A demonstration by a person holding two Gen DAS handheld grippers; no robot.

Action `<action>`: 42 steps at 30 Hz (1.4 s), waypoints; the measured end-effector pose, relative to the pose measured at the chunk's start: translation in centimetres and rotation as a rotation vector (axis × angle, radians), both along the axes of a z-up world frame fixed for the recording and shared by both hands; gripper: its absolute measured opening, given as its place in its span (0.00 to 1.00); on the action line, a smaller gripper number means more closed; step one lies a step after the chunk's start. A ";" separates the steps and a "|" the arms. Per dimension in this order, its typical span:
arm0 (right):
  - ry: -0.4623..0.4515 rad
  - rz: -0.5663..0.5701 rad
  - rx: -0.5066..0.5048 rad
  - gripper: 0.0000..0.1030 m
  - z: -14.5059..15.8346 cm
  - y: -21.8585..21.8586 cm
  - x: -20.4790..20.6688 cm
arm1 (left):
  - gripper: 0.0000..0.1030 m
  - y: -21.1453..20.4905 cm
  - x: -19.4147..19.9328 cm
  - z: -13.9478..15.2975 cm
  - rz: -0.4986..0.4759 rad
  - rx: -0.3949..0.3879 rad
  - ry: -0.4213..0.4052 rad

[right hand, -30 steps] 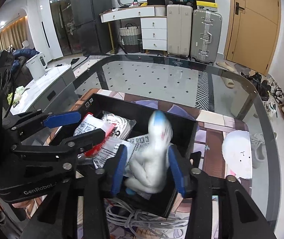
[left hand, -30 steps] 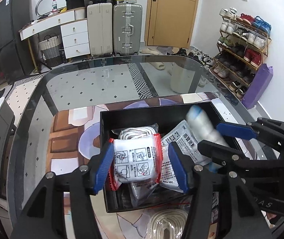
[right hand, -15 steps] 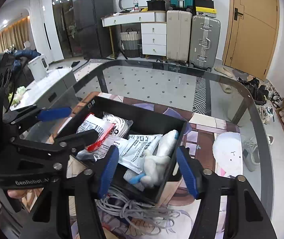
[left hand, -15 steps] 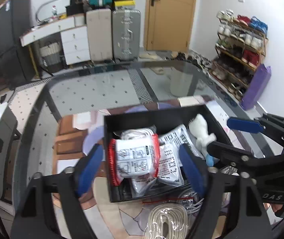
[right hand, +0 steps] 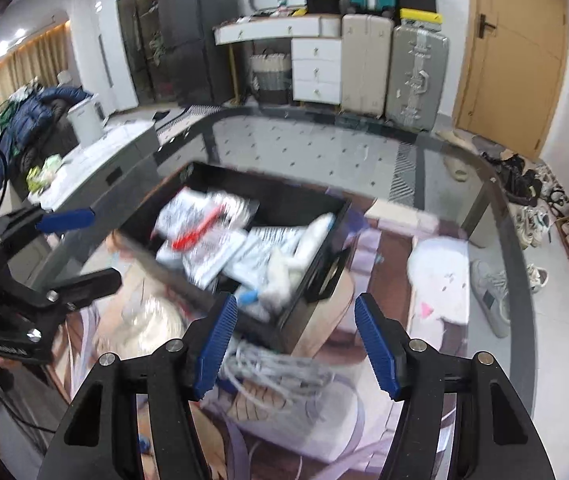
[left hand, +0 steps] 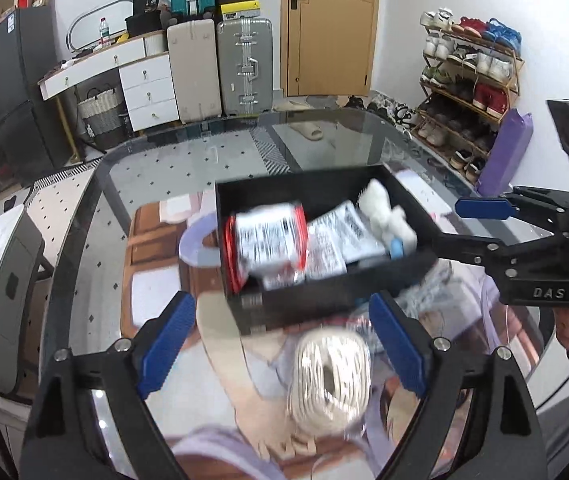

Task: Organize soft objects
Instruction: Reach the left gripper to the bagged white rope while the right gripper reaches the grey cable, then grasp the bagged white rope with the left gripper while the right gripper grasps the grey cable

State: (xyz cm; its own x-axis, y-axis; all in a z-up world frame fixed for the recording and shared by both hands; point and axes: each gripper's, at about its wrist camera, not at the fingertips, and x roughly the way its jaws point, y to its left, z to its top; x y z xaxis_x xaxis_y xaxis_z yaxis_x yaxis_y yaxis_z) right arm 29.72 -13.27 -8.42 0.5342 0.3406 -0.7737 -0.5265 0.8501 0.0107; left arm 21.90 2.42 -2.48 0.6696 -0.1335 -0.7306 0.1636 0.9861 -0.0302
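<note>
Tools left [left hand: 282, 344] and right [right hand: 296, 340] both spread wide, empty, near the black bin [left hand: 324, 300].

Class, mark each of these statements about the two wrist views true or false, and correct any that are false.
1. Both grippers are open and hold nothing. True: left gripper, right gripper.
2. The white plush toy lies inside the black bin. True.
3. The coiled white rope lies inside the bin. False: it lies on the mat in front of the bin.
4. The red-edged packet is on the floor. False: it is in the bin.
5. The grey cable bundle lies outside the bin. True.
</note>
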 end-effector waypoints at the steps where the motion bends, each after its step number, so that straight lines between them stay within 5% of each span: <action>1: 0.000 0.009 -0.022 0.61 -0.5 0.1 -0.2 | 0.87 0.1 -0.3 -0.3 -0.003 -0.005 0.009; 6: 0.019 0.030 -0.075 0.63 -2.7 0.3 -0.1 | 0.87 -0.3 -0.9 -2.0 -0.023 0.007 0.064; 8: 0.043 0.060 -0.069 0.72 -3.5 0.4 0.0 | 0.87 -0.5 -0.9 -2.5 -0.028 0.006 0.080; 22: 0.219 0.245 -0.068 0.72 -5.3 1.7 -6.5 | 0.87 -2.0 -1.9 -3.9 -0.076 0.032 0.120; 35: 0.166 0.172 -0.085 0.72 -4.7 3.3 -4.0 | 0.86 -3.1 -0.3 -6.1 -0.090 0.052 0.175; 38: 0.191 0.182 -0.110 0.72 -5.7 3.8 -3.8 | 0.80 -3.0 -0.3 -6.1 -0.083 0.028 0.176; 42: 0.214 0.193 -0.107 0.53 -5.9 4.0 -4.4 | 0.60 -3.1 -0.4 -6.4 -0.106 0.049 0.181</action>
